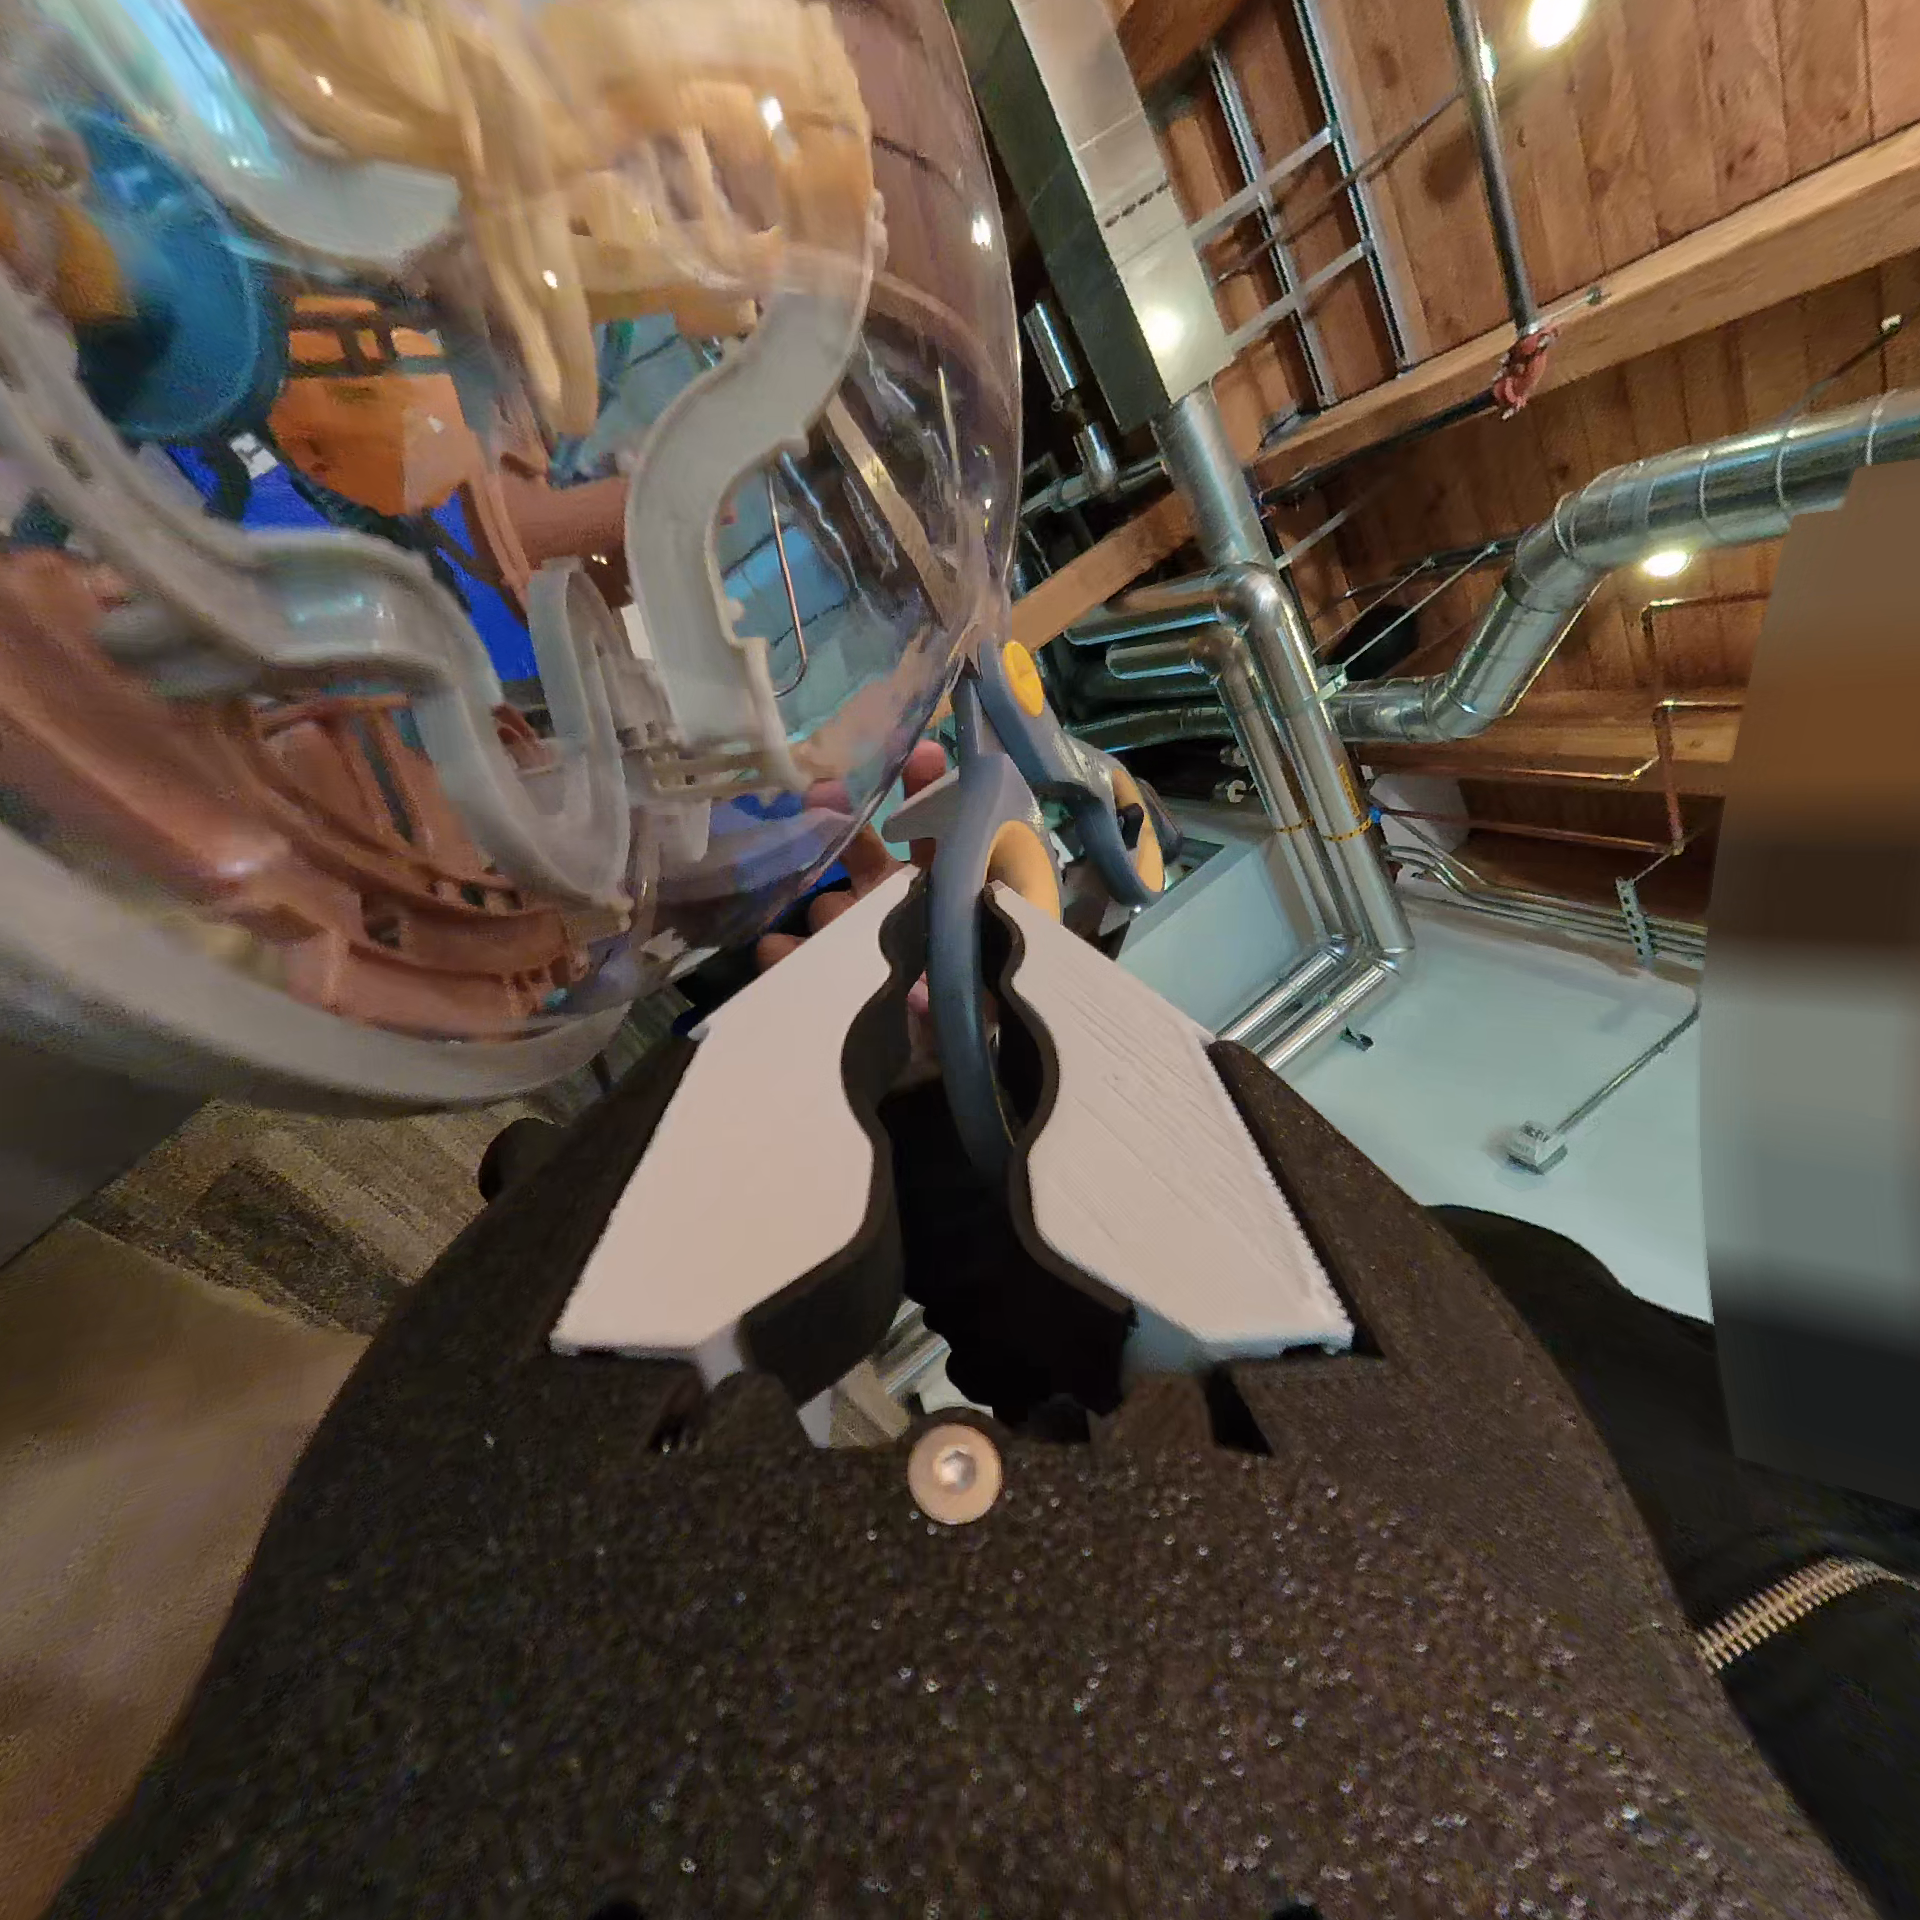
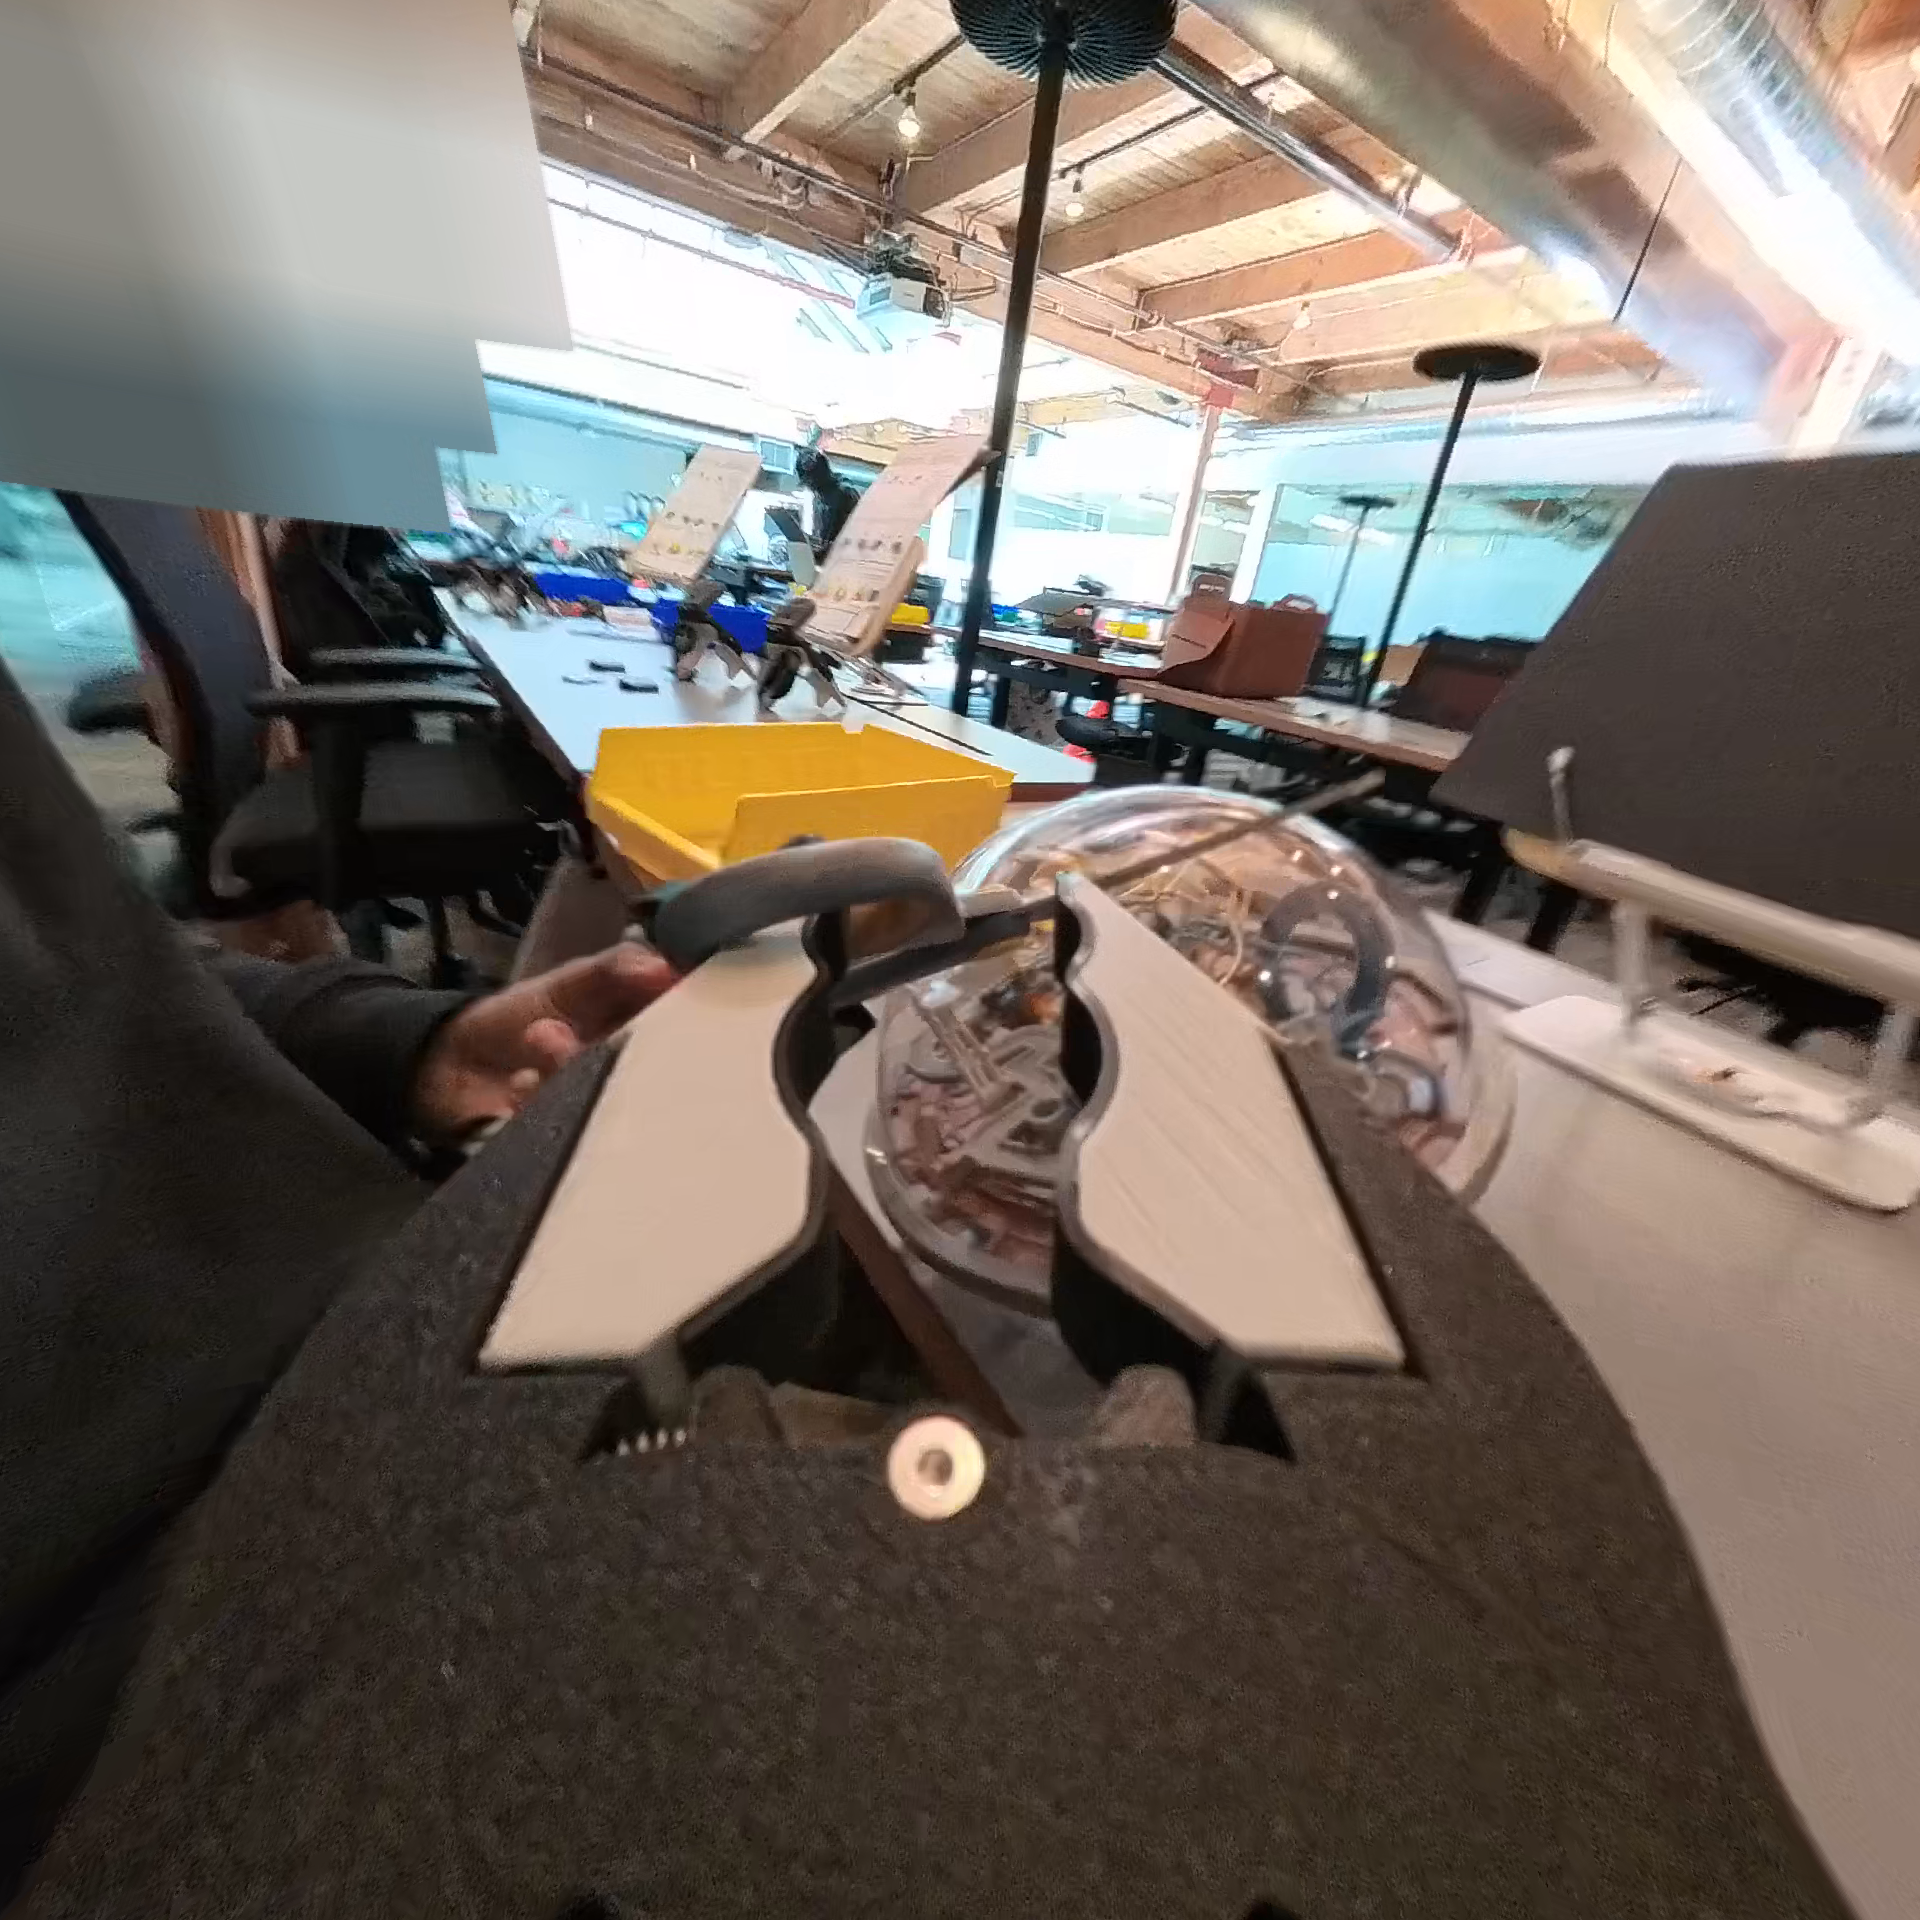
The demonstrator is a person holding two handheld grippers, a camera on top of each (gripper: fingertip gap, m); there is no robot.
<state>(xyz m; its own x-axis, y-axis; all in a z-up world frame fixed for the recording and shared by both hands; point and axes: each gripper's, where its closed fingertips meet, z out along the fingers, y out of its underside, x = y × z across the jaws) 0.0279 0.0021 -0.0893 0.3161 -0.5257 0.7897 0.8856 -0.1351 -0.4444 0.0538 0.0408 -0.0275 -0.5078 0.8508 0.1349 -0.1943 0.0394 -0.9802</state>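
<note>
My left gripper (image 1: 951,883) is shut on one grey handle loop of a pair of grey-and-yellow scissors (image 1: 997,748), which point up and away. Their tip meets the edge of a clear plastic sphere (image 1: 416,520) with a grey, tan and brown maze inside, close at the upper left. A person's hand (image 1: 920,774) shows behind the scissors. My right gripper (image 2: 940,914) is open, its fingers apart just short of the same sphere (image 2: 1299,987), which rests on the white table (image 2: 1558,1351). The scissors' grey handle (image 2: 790,883) arcs over its left fingertip, beside the hand (image 2: 520,1029).
A yellow bin (image 2: 790,790) stands behind the scissors. A white stand (image 2: 1714,1122) and a dark tilted panel (image 2: 1714,644) are at the right. Black office chairs (image 2: 364,748) stand at the left. Further tables with clutter lie behind. Metal ducts (image 1: 1558,582) run overhead. My hands' fingertips stand some 8 centimeters from each other.
</note>
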